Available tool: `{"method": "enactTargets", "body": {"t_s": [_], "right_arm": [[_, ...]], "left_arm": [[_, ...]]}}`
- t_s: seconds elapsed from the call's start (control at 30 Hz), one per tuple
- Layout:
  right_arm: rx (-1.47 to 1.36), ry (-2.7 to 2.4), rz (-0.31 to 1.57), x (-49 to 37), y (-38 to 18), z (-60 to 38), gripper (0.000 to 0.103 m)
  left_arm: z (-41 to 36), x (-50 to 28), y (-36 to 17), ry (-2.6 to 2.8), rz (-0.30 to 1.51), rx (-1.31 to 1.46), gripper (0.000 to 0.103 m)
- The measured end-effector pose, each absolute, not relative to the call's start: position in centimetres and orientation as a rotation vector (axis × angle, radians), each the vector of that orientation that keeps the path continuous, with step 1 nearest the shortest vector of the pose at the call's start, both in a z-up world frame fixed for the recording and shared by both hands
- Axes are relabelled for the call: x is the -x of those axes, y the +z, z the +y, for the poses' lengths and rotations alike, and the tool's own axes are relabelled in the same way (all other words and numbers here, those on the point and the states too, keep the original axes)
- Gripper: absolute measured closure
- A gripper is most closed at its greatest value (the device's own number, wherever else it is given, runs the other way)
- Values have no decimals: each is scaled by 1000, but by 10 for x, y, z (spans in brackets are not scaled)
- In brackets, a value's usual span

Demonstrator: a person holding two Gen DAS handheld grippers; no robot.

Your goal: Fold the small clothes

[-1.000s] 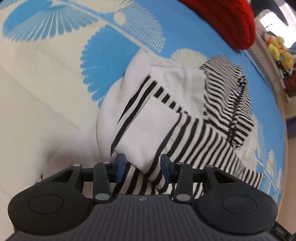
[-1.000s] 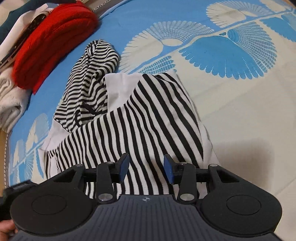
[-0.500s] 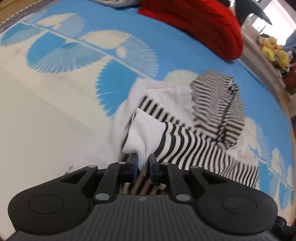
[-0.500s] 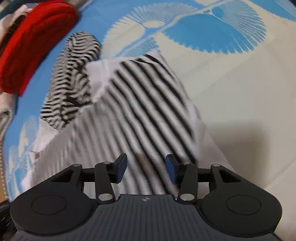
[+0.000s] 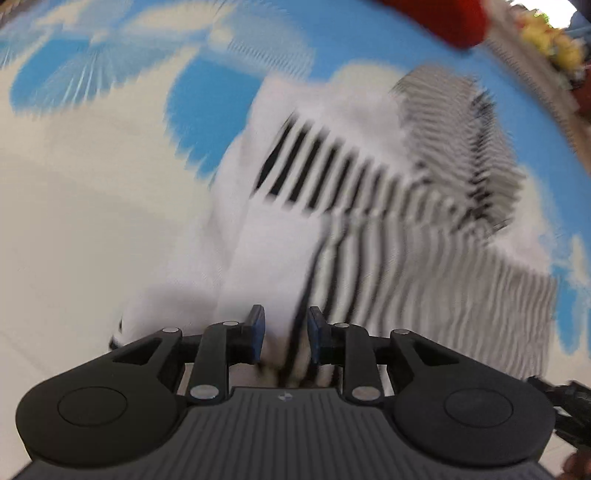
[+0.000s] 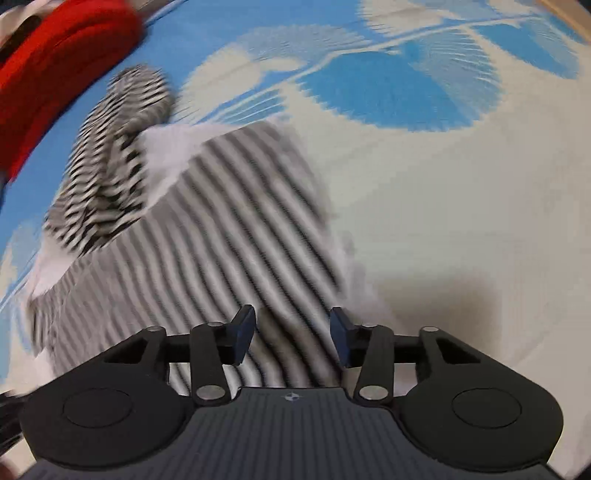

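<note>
A small black-and-white striped garment (image 5: 369,206) lies crumpled on the blue and cream patterned cover (image 5: 92,184). Its white sleeve end (image 5: 269,258) runs back between the fingers of my left gripper (image 5: 284,334), whose jaws stand a little apart around the cloth. In the right wrist view the same garment (image 6: 229,236) spreads ahead, striped side up. My right gripper (image 6: 291,334) is open just above its near edge and holds nothing. Both views are blurred by motion.
A folded red knit piece (image 6: 55,74) lies at the far side of the cover, also showing in the left wrist view (image 5: 443,18). Yellow soft toys (image 5: 554,48) sit beyond the edge at the far right. Bare cover (image 6: 461,221) stretches right of the garment.
My left gripper closed on the sleeve end half a second ago and now its jaws have parted somewhat. The garment has shifted and flattened. The right gripper stays open over the garment.
</note>
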State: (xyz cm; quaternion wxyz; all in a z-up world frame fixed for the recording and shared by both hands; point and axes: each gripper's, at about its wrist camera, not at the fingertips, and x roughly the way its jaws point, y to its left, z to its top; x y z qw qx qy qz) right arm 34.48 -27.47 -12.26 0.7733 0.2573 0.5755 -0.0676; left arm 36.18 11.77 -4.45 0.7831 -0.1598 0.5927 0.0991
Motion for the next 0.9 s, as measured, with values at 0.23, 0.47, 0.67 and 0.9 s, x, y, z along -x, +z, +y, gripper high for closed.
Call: {"method": "enactTargets", "body": {"t_s": [0.23,0.47,0.67,0.9], "right_arm": [[-512,-114,1220,-349,-115,-270,52],[-364,-72,1126,-353,-91,-269,52],[-261,-65,1067,-352,-75,-271,51],[-233,-76,1049,-347,-69,-282,51]], "left_arm": [[97,-363,-24,161,1171,251,68],[85,-362,-30,181,1191,180,69],[52,-371,4,148,1017,84,67],[21,-374,26,94,889,5,49]]}}
